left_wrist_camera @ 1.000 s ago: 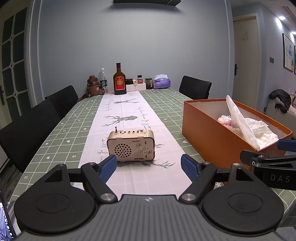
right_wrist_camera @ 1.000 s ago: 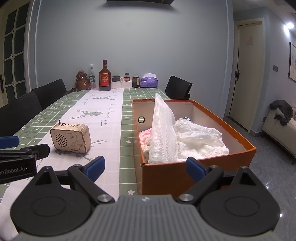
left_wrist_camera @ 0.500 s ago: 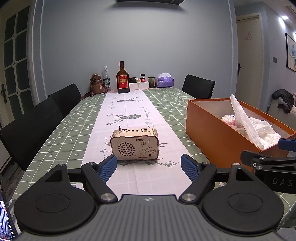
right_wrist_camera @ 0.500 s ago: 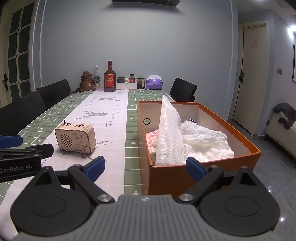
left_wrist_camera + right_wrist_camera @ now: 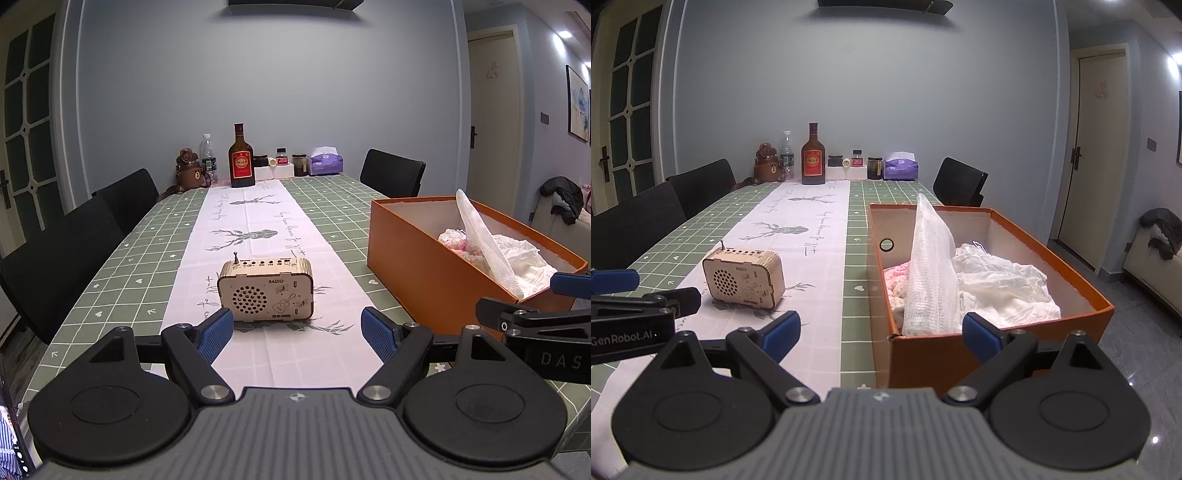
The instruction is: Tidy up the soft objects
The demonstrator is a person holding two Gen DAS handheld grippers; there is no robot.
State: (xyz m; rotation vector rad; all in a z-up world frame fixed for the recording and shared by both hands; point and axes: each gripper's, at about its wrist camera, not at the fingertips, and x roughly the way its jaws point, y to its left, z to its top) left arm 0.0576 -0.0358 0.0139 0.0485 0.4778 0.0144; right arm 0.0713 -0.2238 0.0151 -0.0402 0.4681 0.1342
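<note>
Both our grippers, left (image 5: 297, 330) and right (image 5: 881, 336), hang released and empty just short of the orange cardboard box (image 5: 960, 354). Inside it lie a white mesh cloth (image 5: 932, 266), crumpled white fabric (image 5: 1004, 291) and a pink knit (image 5: 897, 277). Left of the box stands a small wooden radio (image 5: 265, 290).

Wooden radio (image 5: 265, 289) on table (image 5: 122, 266) runner; bottle (image 5: 241, 158), bear figure (image 5: 187, 170), tissue pack (image 5: 325, 163) at far end.

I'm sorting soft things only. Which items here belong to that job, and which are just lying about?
Part of the job: orange box, white mesh cloth, white crumpled cloth, pink fluffy thing.

Lying about: wooden radio, brown bottle, tissue pack, bear figure.
</note>
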